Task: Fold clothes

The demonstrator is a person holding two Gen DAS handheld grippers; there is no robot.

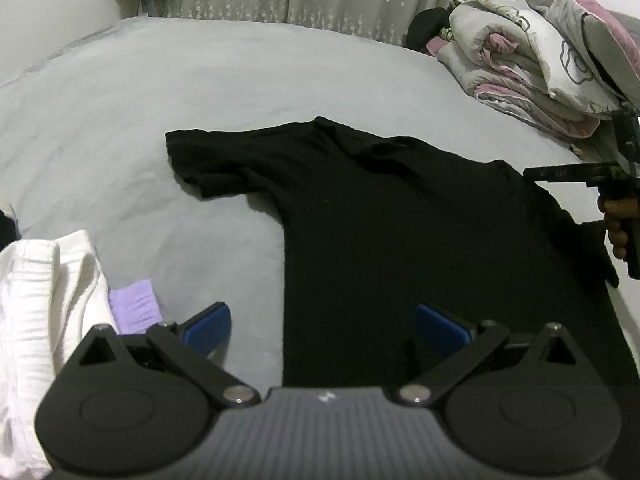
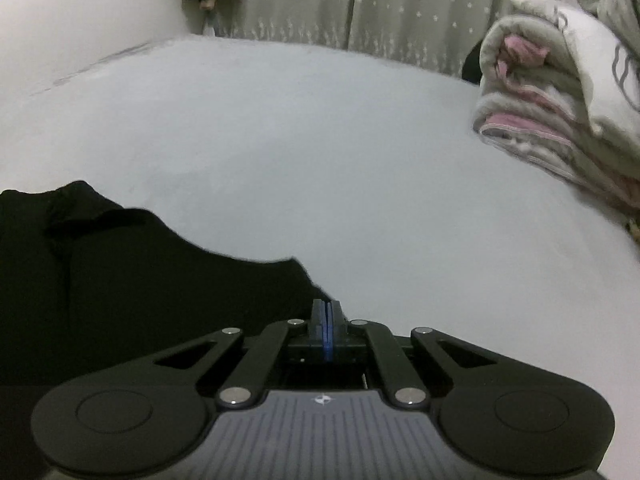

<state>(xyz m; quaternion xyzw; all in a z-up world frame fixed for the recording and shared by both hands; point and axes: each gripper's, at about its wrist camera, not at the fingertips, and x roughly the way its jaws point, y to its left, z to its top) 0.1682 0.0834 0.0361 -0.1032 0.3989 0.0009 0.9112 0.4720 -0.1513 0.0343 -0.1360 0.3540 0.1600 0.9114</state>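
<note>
The black T-shirt (image 1: 400, 232) lies flat on the grey bed sheet (image 1: 160, 120), filling the left wrist view from centre to 4 o'clock. The left gripper (image 1: 322, 326) is spread wide over the shirt's left edge. The right gripper (image 2: 327, 316) is pressed together at the right sleeve's edge; whether cloth is pinched I cannot tell. A thin pinch could slip when lifted, spoiling the fold. The white garment (image 1: 44, 300) at 8 o'clock and the folded quilts (image 1: 532, 64) at 2 o'clock crowd the sides; 11 o'clock stays open.
</note>
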